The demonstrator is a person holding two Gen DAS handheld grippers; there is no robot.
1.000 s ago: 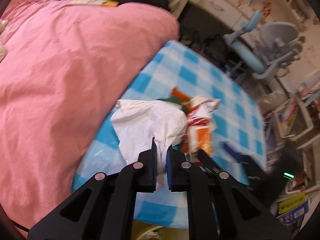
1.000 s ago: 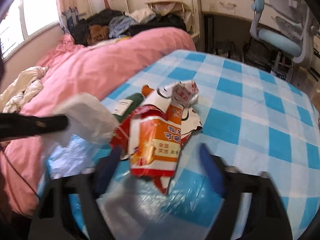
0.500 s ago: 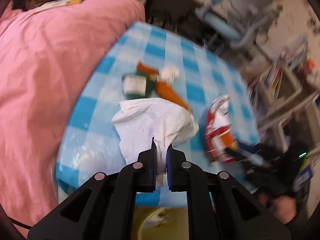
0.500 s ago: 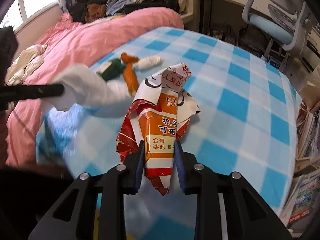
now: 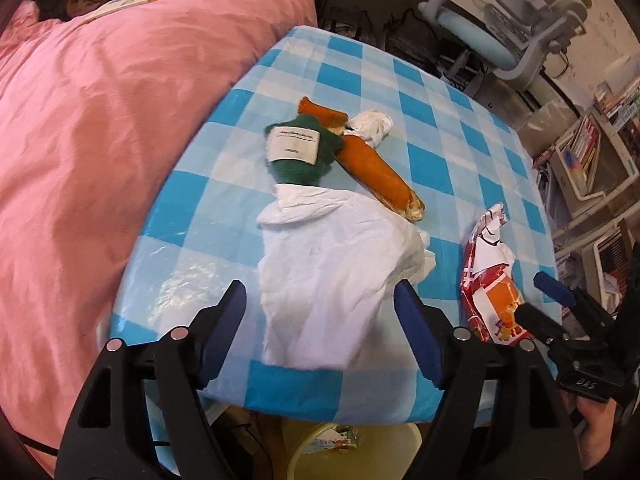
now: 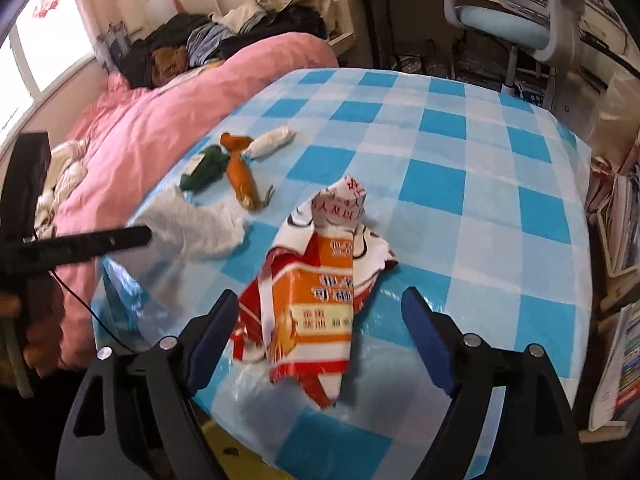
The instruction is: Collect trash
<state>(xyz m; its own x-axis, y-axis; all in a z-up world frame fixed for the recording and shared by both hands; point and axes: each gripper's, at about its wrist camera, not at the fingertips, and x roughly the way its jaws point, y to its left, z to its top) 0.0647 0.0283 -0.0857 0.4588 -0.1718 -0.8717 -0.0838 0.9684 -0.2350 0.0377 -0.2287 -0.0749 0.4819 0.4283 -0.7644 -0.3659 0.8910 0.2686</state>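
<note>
While both point steeply down at the table (image 5: 340, 80) edge, left hand-held gripper (image 5: 320, 308) opens around white tissue (image 5: 332, 276), right hand-held gripper (image 6: 316, 316) around snack wrapper (image 6: 316, 300); only left view shows bin (image 5: 352, 452) beneath table.

The worktop (image 5: 420, 168) stands beside the bed (image 5: 100, 120), with an office chair (image 5: 520, 32) behind it. At its near edge, the crumpled tissue (image 5: 332, 276) lies left of the snack wrapper (image 5: 492, 292). Behind the tissue lie a rolled sock (image 5: 300, 152) and a sausage-shaped wrapper (image 5: 372, 164). A bin (image 5: 352, 452) stands below the near edge.
</note>
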